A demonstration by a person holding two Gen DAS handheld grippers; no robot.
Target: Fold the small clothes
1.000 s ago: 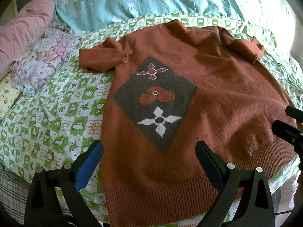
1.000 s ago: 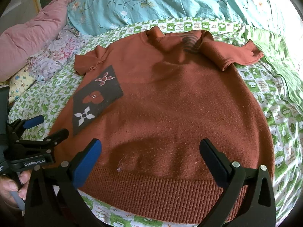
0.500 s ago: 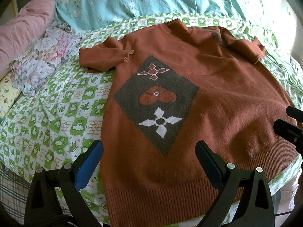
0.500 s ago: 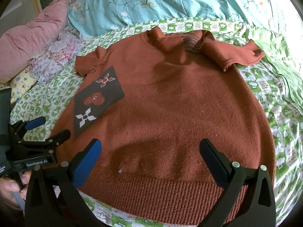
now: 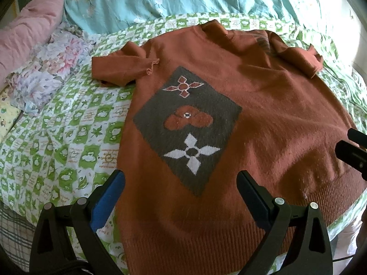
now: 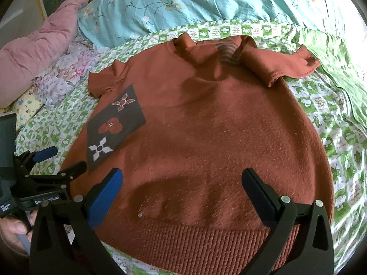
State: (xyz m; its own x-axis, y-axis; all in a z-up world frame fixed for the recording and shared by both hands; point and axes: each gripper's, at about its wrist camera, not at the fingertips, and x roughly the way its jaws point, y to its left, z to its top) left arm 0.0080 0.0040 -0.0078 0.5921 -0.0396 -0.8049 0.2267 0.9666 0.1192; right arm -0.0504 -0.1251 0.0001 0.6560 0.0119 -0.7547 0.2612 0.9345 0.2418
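A rust-brown knitted sweater lies spread flat on the bed, front up, its ribbed hem along the near edge of the bed and its collar toward the far side. A grey diamond patch with three flower motifs sits on the chest, nearer the bed's left side. The left short sleeve is folded over on itself beside the patch; the right sleeve sticks out toward the far right corner. The sweater rests on a green-and-white checked sheet.

The left tool hangs over the near left part of the sweater, its fingers spread wide with nothing between them, one blue-padded finger above the sweater's left edge. The right tool hangs above the hem toward the near right, likewise spread wide and holding nothing. In the right wrist view the left tool shows at the left, with a hand gripping its handle.

Along the far side of the bed lies a turquoise floral quilt. At the far left corner are a pink pillow and a crumpled floral cloth.
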